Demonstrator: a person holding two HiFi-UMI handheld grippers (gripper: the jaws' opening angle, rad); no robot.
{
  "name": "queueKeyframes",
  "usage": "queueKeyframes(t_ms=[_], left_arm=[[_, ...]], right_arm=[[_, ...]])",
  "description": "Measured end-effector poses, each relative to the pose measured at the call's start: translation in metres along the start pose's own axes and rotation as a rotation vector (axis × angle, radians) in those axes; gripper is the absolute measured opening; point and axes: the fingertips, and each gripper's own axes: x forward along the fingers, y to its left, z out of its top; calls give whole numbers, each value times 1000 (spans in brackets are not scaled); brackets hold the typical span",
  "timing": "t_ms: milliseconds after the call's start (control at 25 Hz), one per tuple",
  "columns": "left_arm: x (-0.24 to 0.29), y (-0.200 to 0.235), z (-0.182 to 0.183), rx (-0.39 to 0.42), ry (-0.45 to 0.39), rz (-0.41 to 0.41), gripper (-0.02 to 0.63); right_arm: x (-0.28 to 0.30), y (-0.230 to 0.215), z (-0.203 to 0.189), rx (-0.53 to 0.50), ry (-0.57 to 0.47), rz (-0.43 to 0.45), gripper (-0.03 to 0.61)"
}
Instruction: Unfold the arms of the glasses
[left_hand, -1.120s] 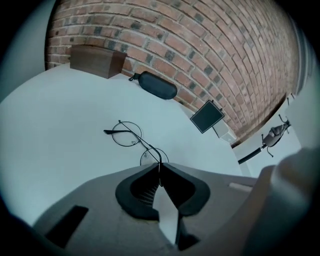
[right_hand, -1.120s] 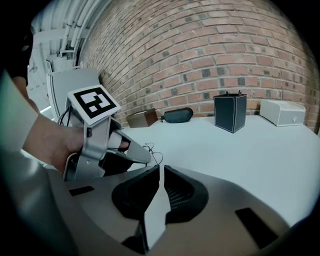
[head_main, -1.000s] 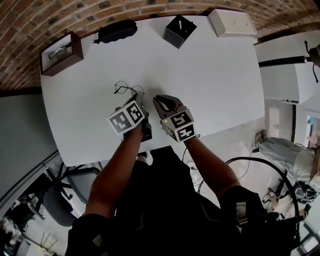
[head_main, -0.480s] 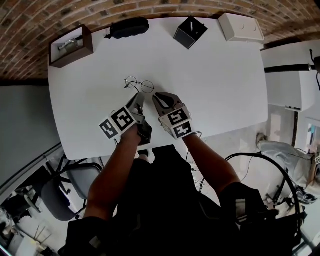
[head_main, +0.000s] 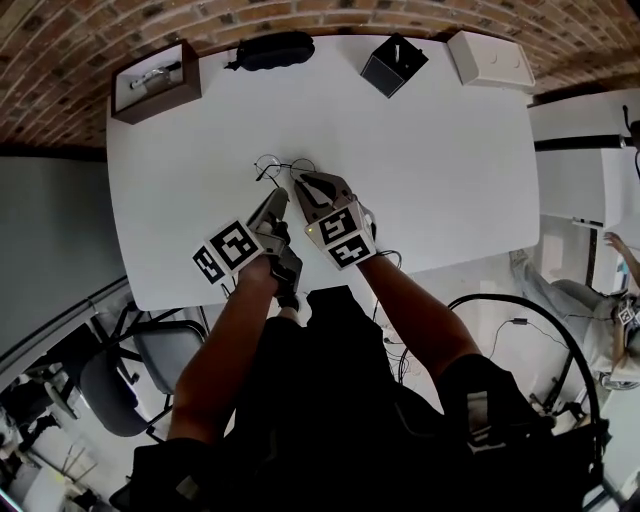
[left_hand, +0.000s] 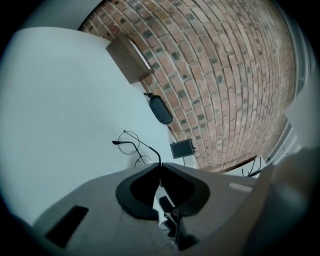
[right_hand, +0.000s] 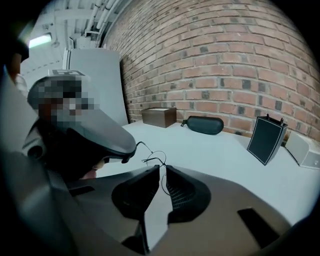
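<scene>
Table (head_main: 450, 150): white top with rounded corners, mostly bare across the middle and right.
Far left corner: an open brown wooden box (head_main: 133, 105), set at a slant to the edges, with a small pale object (head_main: 158, 75) lying inside; I can't make out what that is.
Far edge, left of middle: a black glasses case (head_main: 272, 50), closed, lying lengthwise along the edge.
Far edge, right of middle: a black box (head_main: 394, 65), turned corner-on, well apart from the case.
Far right corner: a flat white box (head_main: 489, 60), near the black one.
Middle, nearer side: round wire glasses (head_main: 284, 166); whether they rest on the top or hang just above it, I can't tell.
</scene>
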Motion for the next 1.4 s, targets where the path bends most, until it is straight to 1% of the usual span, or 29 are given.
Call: queueKeyframes(t_ms=[80, 240, 360, 480, 600, 680, 720, 760, 840, 920, 1120, 1240, 1400], left_arm=[[-8, -1, 1, -30, -1, -21, 26], [-24, 0, 5, -91, -1, -65, 26], [-33, 2, 4, -104, 9, -93, 25], [-41, 7, 4, -117, 10, -97, 25], [-50, 12, 4, -120, 14, -101, 25], [-55, 15, 4, -125, 21, -110, 25], [-57, 17, 4, -132, 23, -113, 25], [-60, 19, 4, -142, 21, -115, 25], [-64, 21, 5, -159, 14, -122, 25], [-67, 22, 7, -161, 13, -127, 25], [-74, 23, 4, -163, 30, -128, 25], [-77, 24, 1, -160, 39, -124, 25], [-81, 25, 1, -157, 38, -130, 25]], right_arm=[[4, 1, 0, -57, 18, 0, 9], [15, 9, 2, -223, 66, 2, 9], [26, 18, 3, -332, 95, 15, 9], [35, 28, 4, -443, 120, 27, 11], [43, 38, 7, -603, 133, 32, 17], [49, 43, 7, -693, 154, 48, 35], [52, 46, 4, -726, 172, 62, 72], [55, 48, 1, -750, 192, 80, 90], [58, 51, -4, -763, 222, 107, 89], [59, 53, -6, -752, 232, 115, 86], [60, 57, -12, -746, 263, 142, 46], [59, 56, -13, -751, 263, 137, 18], [54, 56, -9, -782, 225, 110, 12]])
